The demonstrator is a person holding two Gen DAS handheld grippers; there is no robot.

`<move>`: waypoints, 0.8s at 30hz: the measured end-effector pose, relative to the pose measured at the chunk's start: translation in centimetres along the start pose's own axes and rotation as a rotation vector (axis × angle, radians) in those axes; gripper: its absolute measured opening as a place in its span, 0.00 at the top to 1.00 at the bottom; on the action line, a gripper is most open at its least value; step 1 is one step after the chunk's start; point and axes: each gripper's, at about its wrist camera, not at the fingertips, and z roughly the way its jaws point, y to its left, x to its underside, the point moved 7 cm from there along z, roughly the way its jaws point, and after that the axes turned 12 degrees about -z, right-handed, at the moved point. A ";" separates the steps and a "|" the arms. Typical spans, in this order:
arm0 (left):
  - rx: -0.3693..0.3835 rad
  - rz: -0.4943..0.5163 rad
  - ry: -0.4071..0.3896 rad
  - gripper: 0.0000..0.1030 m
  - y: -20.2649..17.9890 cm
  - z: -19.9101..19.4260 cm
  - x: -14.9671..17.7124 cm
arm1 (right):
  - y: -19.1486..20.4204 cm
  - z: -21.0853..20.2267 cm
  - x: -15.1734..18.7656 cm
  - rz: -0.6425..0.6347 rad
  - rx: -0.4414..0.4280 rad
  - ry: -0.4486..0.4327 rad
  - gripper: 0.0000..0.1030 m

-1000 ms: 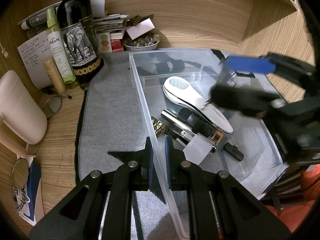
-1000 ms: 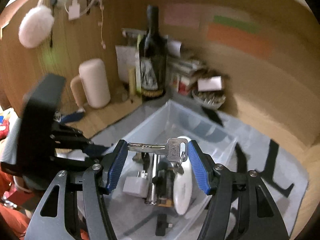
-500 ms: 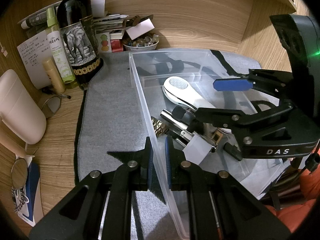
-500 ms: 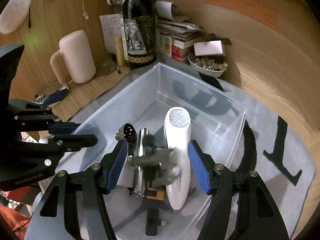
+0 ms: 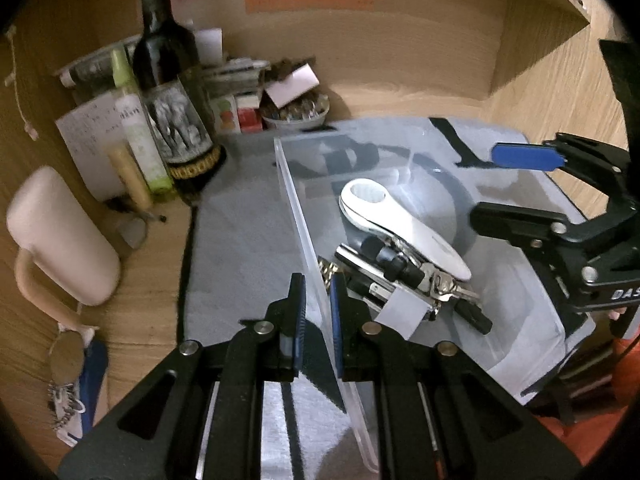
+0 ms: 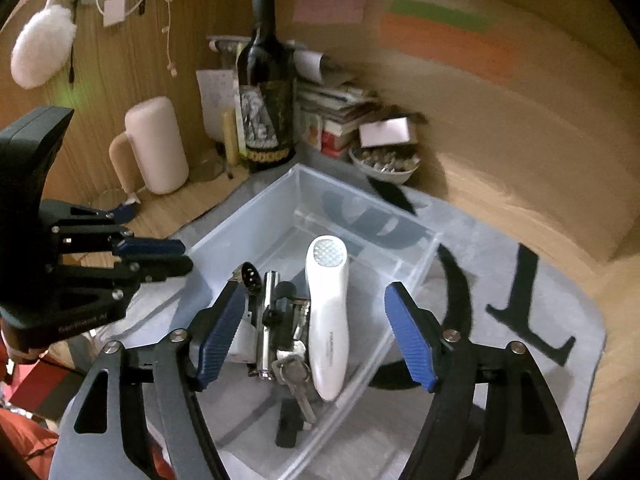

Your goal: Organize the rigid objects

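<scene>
Now the keys [image 6: 294, 372] lie inside the clear bin [image 6: 256, 216], low centre of the right wrist view, touching the lower end of the white handheld device [image 6: 328, 316] and a chrome cylinder [image 6: 267, 320]. A second ago they hung across the right tongs [image 6: 316, 336]; half a second ago they were a blur dropping between the pads. Release is done.

Right tongs: spread wide, nothing between the blue pads, hovering over the bin's near end. In the left wrist view the same tongs [image 5: 508, 184] sit at the right edge of the frame, higher and further back from the pile than half a second ago, so likely retreating.

Left tongs [image 5: 318, 308]: pressed nearly together on the bin's near wall, one pad outside, one inside, pinching the clear plastic. Same grip as in both earlier pictures; it appears to be steadying the bin.

Bin contents, lower centre of the left view: white device [image 5: 400, 224] on top, keys [image 5: 444, 284] beside its narrow end, a white charger block [image 5: 402, 314], dark small parts underneath that are hard to tell apart.

Bin stands on a grey mat [image 5: 244, 232] on the wooden counter [image 5: 144, 264]. Upper left of the frame: wine bottle [image 5: 168, 92], a beige mug [image 5: 60, 236], stacked papers; none of it handled.

Judgement: one more rigid item is stowed. The right tongs are free for another pickup, though no loose item shows on the mat in either view, so sorting may be near its end.
</scene>
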 end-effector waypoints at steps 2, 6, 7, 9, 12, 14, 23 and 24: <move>0.003 -0.002 -0.013 0.89 -0.1 -0.6 -0.1 | -0.3 -1.0 0.0 0.008 0.013 -0.024 0.29; 0.016 -0.005 -0.059 0.76 -0.8 -2.2 -0.5 | -0.8 -3.3 0.0 0.025 0.057 -0.074 0.21; 0.028 -0.009 -0.084 0.70 -1.2 -2.8 -0.6 | -0.9 -3.8 0.1 0.027 0.070 -0.086 0.19; 0.040 -0.011 -0.111 0.65 -1.6 -3.6 -0.7 | -1.0 -5.2 0.3 0.029 0.101 -0.114 0.18; 0.043 0.001 -0.181 0.52 -2.6 -5.3 -0.9 | -1.2 -7.0 0.7 0.045 0.131 -0.149 0.12; 0.056 0.006 -0.232 0.41 -3.3 -6.5 -0.9 | -1.4 -8.2 1.0 0.059 0.157 -0.176 0.06; 0.089 -0.001 -0.392 0.10 -5.3 -10.1 -0.3 | -1.6 -12.8 2.8 0.085 0.303 -0.271 0.00; 0.089 -0.001 -0.402 0.09 -5.3 -10.3 -0.2 | -1.6 -13.1 3.0 0.089 0.310 -0.276 0.00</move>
